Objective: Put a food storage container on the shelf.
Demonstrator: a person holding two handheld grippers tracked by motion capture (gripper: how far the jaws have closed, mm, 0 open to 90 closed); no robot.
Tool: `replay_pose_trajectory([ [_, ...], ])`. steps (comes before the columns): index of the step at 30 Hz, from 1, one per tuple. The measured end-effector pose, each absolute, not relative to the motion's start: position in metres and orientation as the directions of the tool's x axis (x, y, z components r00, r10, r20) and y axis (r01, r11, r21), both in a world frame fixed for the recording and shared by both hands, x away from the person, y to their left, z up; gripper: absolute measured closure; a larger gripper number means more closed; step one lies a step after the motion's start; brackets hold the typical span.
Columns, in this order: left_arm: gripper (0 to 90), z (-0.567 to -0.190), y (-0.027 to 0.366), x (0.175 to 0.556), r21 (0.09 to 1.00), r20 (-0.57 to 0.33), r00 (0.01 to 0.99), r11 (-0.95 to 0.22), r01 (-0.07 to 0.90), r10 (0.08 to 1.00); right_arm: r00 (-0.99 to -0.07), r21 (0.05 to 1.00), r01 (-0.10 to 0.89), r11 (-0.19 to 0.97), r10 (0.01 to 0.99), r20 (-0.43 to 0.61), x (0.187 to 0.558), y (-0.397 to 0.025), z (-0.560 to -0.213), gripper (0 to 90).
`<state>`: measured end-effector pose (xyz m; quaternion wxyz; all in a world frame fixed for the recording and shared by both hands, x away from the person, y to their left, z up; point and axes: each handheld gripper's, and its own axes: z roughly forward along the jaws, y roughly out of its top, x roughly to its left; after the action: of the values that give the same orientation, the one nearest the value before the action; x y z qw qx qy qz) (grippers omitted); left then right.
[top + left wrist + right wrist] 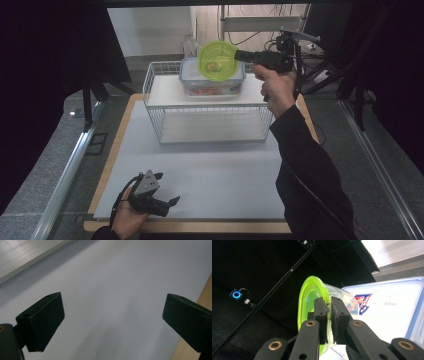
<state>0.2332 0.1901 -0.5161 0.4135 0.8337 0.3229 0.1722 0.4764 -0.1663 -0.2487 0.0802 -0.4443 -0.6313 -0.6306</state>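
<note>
A round clear tub with a lime-green lid hangs on its side in the air, its lid facing me. My right gripper is shut on its rim from the right. In the right gripper view the jaws pinch the tub's clear wall just behind the green lid. Right below it, a clear box with a blue-rimmed lid rests on top of a white wire rack. My left gripper lies low at the table's near left, open with nothing in it.
A white mat covers the wooden table. The rack has an empty lower shelf. Dark curtains and metal frames stand at the sides and back. The wooden edge runs beside the left gripper.
</note>
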Motion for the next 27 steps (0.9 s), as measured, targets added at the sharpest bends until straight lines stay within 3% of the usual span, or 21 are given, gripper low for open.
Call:
replay_pose_trajectory([
  [21, 3.9, -0.517, 0.189, 0.233, 0.802, 0.006, 0.741, -0.445, 0.398, 0.672, -0.507, 0.674, 0.702, -0.232, 0.501, 0.701, 0.519, -0.143, -0.255, 83.7],
  [27, 3.9, -0.517, 0.189, 0.233, 0.801, 0.005, 0.743, -0.447, 0.398, 0.669, -0.487, 0.692, 0.680, -0.242, 0.557, 0.673, 0.522, -0.138, -0.255, 80.5],
])
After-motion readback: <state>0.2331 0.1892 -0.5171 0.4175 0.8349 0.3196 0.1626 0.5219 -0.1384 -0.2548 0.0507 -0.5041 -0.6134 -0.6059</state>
